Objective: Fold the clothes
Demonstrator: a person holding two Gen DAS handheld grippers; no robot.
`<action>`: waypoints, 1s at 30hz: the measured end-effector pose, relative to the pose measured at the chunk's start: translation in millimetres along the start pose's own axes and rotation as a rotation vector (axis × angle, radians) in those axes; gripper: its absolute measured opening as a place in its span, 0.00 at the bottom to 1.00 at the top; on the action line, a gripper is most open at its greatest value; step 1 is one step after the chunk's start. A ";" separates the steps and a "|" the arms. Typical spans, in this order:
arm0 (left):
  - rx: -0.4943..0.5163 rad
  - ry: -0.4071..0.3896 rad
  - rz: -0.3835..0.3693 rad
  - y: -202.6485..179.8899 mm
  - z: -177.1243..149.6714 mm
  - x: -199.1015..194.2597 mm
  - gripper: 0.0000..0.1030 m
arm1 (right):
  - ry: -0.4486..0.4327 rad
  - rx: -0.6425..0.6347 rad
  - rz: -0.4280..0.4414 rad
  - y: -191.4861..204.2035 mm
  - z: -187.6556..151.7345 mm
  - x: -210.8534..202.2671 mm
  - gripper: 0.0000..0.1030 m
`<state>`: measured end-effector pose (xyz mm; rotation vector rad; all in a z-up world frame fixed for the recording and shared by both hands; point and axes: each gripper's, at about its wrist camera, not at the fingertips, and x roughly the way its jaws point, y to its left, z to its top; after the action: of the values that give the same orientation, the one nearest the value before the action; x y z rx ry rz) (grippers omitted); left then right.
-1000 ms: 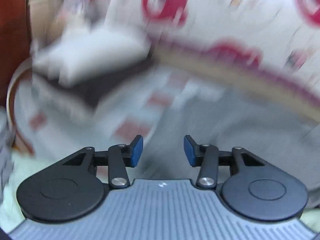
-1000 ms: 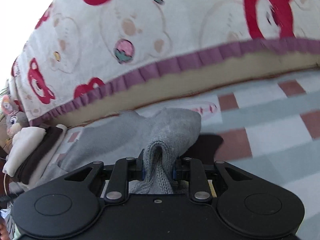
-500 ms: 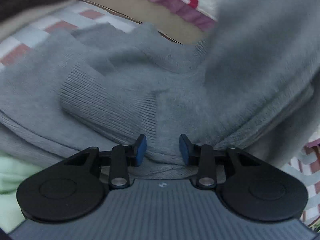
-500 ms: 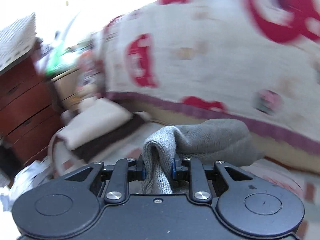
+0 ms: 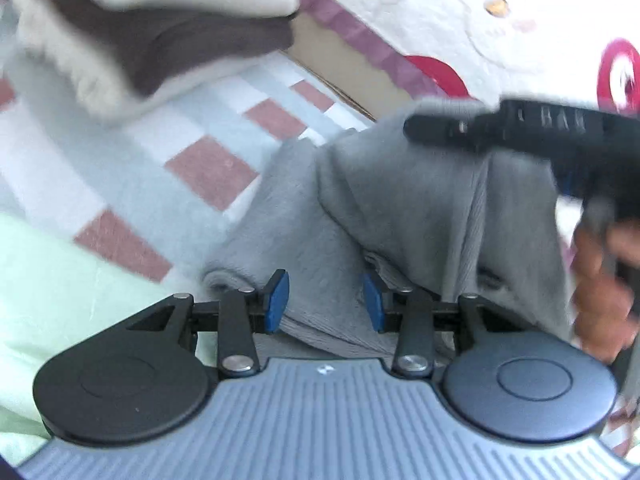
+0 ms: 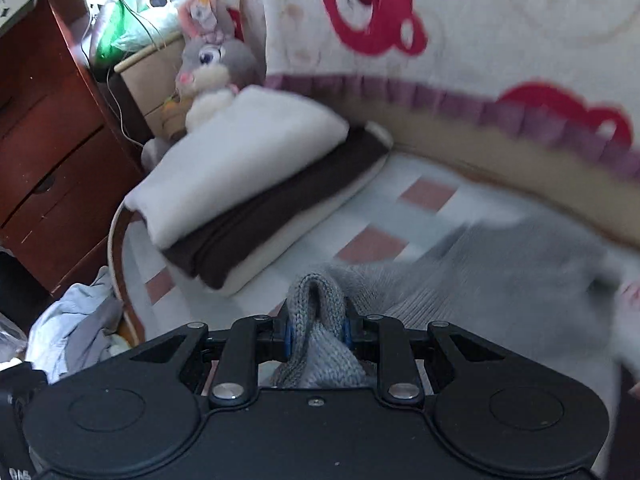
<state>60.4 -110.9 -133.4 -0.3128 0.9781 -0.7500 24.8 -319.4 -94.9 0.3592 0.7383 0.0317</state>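
We have swung our right gripper (image 6: 317, 330) across the bed, a fold of the grey knitted sweater (image 6: 500, 264) pinched tight and trailing to its right. Our left gripper (image 5: 323, 300) is opening, knit under its parted pads. Ahead now: the folded cream-and-brown stack (image 6: 256, 192). We judge a fold-over underway.

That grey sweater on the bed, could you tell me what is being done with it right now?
A person is folding the grey sweater on the checked bedsheet with two handheld grippers. The right gripper is shut on a bunched fold of the knit and holds it up. The left gripper sits over the sweater's lower edge with fabric between its fingers, which are opening and not pressing on it. A stack of folded clothes lies beyond, beside a plush rabbit.
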 end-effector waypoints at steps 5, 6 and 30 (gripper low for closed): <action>-0.092 0.010 -0.025 12.7 17.9 8.3 0.37 | -0.026 -0.053 0.030 24.5 -19.6 9.2 0.28; -0.112 0.007 -0.039 14.9 22.3 9.4 0.38 | -0.006 -0.088 0.043 26.3 -22.7 13.9 0.30; -0.332 -0.072 -0.214 43.7 23.6 -12.9 0.57 | -0.044 -0.095 -0.260 -49.8 -161.9 -128.3 0.57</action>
<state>94.6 -72.8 -136.8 -0.7383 1.0099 -0.7627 -182.7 -335.8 -138.0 0.1708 0.7319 -0.1849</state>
